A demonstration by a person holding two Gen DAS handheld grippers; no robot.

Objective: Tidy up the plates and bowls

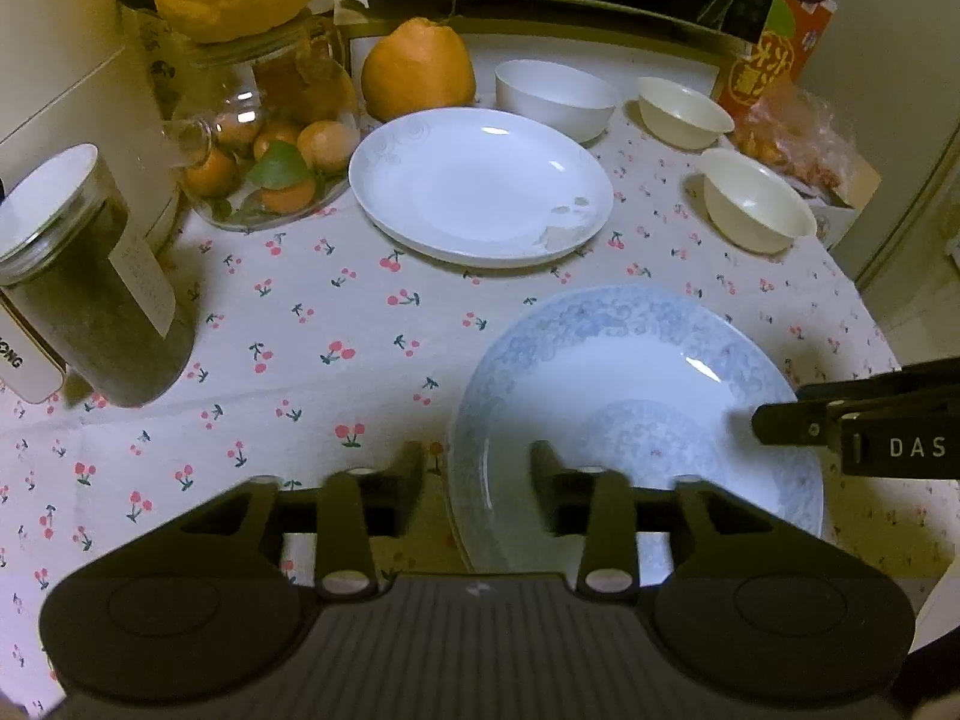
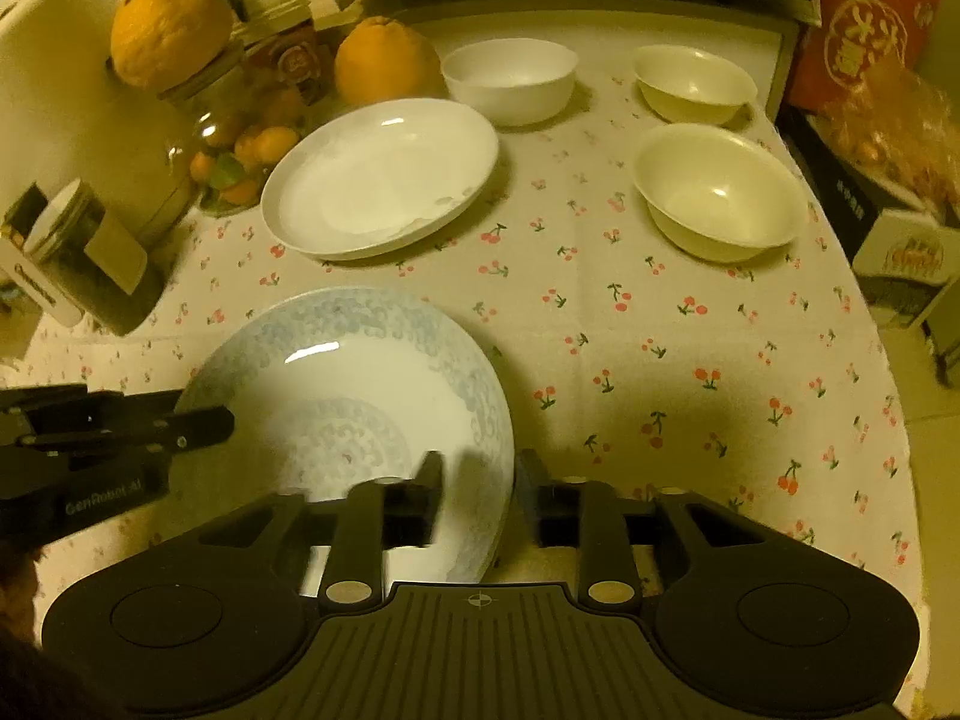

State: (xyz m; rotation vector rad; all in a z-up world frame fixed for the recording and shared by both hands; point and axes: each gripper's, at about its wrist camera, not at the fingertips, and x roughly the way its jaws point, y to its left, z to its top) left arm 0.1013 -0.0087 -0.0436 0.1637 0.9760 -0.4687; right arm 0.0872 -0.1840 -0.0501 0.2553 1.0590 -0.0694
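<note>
Straddling opposite rims of the blue-patterned plate (image 1: 636, 396), my left claw (image 1: 477, 468) and right claw (image 2: 480, 474) both stand partly open, pads off the rim, gripping nothing. Plate sits on the cherry-print bench (image 1: 336, 324), near the white plate (image 1: 480, 186) and three bowls (image 2: 717, 189).

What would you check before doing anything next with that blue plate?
1. Blue plate resting on the tablecloth: ok.
2. Left gripper open, astride the plate's rim: ok.
3. Right gripper open, astride the opposite rim: ok.
4. Pads clear of the plate: cannot tell.
5. White plate free of anything stacked on it: ok.
6. White plate clean: not ok, smears near its rim.
</note>
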